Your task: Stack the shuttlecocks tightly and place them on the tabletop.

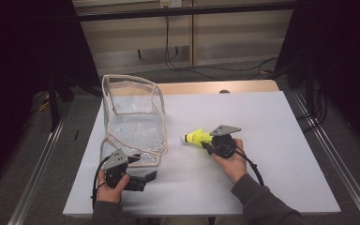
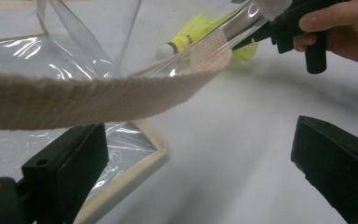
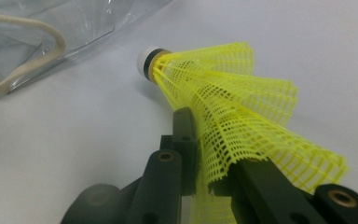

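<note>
White rectangular tabletop [image 1: 262, 154] on a pale wooden base, dim room around it, dark curtains at both sides, metal rails along the floor, black cables trailing over the grey floor behind. On the left half of the tabletop, a clear plastic pouch with cream fabric edging [image 1: 133, 117], standing open, its flap lying flat toward the near edge. In the left gripper view, the pouch's cream strap [image 2: 74, 100] stretched across just in front of the jaws, partly hiding what lies beyond.

Right of the pouch and apart from it, a yellow plastic mesh shuttlecock with a white cork tip [image 1: 197, 137], tip pointing toward the pouch. Right gripper [image 3: 209, 158] clamped on the mesh skirt, jaws nearly together, netting squashed between them. Left gripper [image 1: 143, 180] low by the pouch's near corner, jaws spread wide, nothing between them, one jaw just beside the pouch's edging.
</note>
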`<state>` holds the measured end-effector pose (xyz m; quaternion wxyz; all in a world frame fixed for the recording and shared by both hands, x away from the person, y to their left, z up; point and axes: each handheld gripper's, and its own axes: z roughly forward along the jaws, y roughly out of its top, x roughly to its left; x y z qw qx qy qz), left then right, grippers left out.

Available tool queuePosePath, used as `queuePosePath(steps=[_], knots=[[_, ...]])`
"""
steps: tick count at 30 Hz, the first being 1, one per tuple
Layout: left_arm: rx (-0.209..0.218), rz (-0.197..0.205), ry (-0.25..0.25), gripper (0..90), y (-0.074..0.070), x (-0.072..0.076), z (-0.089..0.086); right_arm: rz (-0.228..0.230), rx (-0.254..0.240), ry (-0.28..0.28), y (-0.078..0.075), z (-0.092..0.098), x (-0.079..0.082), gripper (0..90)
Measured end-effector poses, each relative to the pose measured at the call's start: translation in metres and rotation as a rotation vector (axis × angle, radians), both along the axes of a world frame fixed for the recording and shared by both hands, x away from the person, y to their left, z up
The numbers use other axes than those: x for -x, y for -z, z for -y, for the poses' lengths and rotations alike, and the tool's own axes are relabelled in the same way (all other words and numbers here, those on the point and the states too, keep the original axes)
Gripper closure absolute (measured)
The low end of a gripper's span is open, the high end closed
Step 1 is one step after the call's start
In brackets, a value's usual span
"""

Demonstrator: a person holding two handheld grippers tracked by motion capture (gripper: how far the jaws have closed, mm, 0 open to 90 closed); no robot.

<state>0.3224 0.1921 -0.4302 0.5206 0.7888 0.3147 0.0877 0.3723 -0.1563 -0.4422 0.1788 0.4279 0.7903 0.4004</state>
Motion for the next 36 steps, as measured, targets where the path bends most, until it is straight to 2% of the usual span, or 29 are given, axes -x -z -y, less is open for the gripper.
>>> queuePosePath(steps=[10, 16, 23, 36], knots=[[-0.003, 0.001, 0.002, 3.8, 0.000, 0.000, 0.000, -0.008, -0.040, 0.012, 0.004, -0.005, 0.000, 75.4], [-0.002, 0.000, 0.002, 3.8, 0.000, 0.000, 0.000, -0.001, -0.039, 0.035, 0.006, -0.008, -0.002, 70.7], [-0.004, -0.001, 0.003, 3.8, 0.000, 0.000, -0.001, 0.022, -0.012, 0.039, 0.006, -0.010, -0.005, 83.7], [0.003, 0.003, 0.001, 3.8, -0.001, 0.000, -0.001, 0.017, -0.032, -0.022, -0.002, -0.006, -0.004, 85.7]])
